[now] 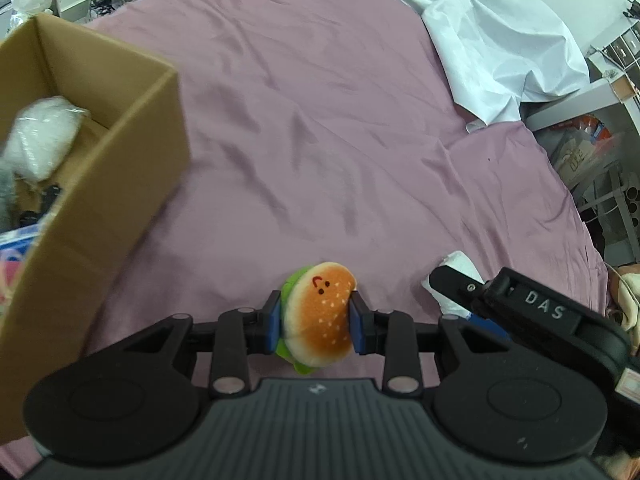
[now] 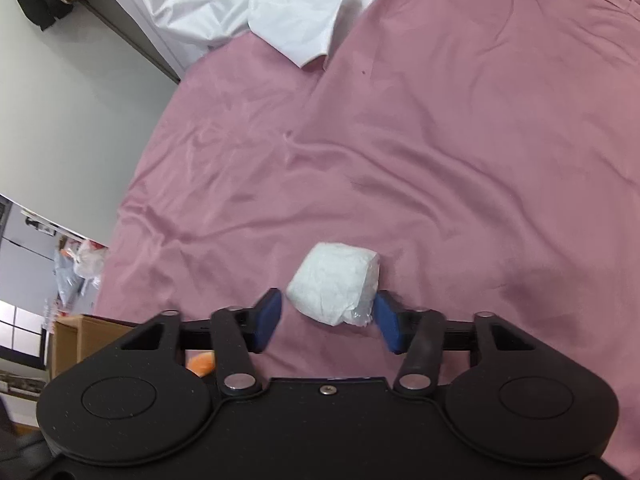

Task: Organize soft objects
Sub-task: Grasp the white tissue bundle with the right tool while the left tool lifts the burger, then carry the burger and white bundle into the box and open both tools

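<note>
Left wrist view showed my left gripper (image 1: 318, 322) closed on the burger plush (image 1: 320, 316), both blue pads pressed into its bun sides, lifted just above the pink bedsheet (image 1: 320, 140). The cardboard box (image 1: 120, 160) stood ahead and to the left of my fingers, a white wrapped bundle (image 1: 40, 140) already inside. I judged I was mid-carry; next came swinging left over the box rim and letting go.

My right gripper (image 2: 328, 320) was spread wide around the white packet (image 2: 336, 284), which lay on the sheet between my fingertips; the right pad looked close to its plastic edge, the left pad apart. I could not tell whether it touched. Closing on it seemed the next move. The box's far contents were blurred and cut off.
</note>
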Motion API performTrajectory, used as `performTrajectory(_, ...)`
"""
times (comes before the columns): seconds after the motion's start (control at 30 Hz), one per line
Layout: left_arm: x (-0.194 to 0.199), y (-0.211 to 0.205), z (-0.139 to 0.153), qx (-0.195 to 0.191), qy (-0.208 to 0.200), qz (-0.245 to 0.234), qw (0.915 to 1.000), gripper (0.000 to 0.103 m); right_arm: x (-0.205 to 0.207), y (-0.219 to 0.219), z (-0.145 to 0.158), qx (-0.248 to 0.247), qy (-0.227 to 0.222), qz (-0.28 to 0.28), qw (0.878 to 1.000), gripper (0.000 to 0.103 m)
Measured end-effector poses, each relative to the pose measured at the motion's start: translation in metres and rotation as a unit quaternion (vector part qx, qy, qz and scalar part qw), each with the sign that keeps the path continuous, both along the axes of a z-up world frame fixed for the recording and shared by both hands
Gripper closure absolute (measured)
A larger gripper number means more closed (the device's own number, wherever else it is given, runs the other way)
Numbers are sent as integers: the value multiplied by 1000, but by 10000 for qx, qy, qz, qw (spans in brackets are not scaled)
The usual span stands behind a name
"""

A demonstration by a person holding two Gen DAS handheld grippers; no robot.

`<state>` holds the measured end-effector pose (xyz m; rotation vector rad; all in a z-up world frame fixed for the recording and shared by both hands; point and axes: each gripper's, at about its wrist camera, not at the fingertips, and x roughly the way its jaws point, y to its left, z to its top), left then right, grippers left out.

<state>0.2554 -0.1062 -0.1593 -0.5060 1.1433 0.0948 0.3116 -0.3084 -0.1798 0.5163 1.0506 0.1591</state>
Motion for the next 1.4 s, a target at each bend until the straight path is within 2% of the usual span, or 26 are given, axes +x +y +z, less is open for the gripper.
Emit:
performTrajectory(0.17, -9, 13, 18, 62, -140, 89, 9998, 71, -9, -10, 9, 215, -164, -166, 9995, 60)
performTrajectory(0.2, -11, 15, 23, 76, -178, 101, 9998, 71, -11, -11, 13, 300, -201, -176, 9992, 69)
performTrajectory(0.57, -34, 41, 72, 219, -604, 223, 9977, 71, -33, 6, 40, 415, -462, 132, 9980, 69)
performTrajectory(0.93, -56, 81, 102, 424, -811, 487, 9946, 71, -55, 24, 67, 452, -795, 387, 9951, 69)
performTrajectory(1.2, -70, 111, 114, 474, -930, 764, 9916, 71, -63, 40, 80, 457, -1027, 587, 9919, 69)
performTrajectory(1.4, -78, 128, 110, 417, -908, 854, 9913, 71, -73, 59, 95, 433, -1251, 873, 9873, 69)
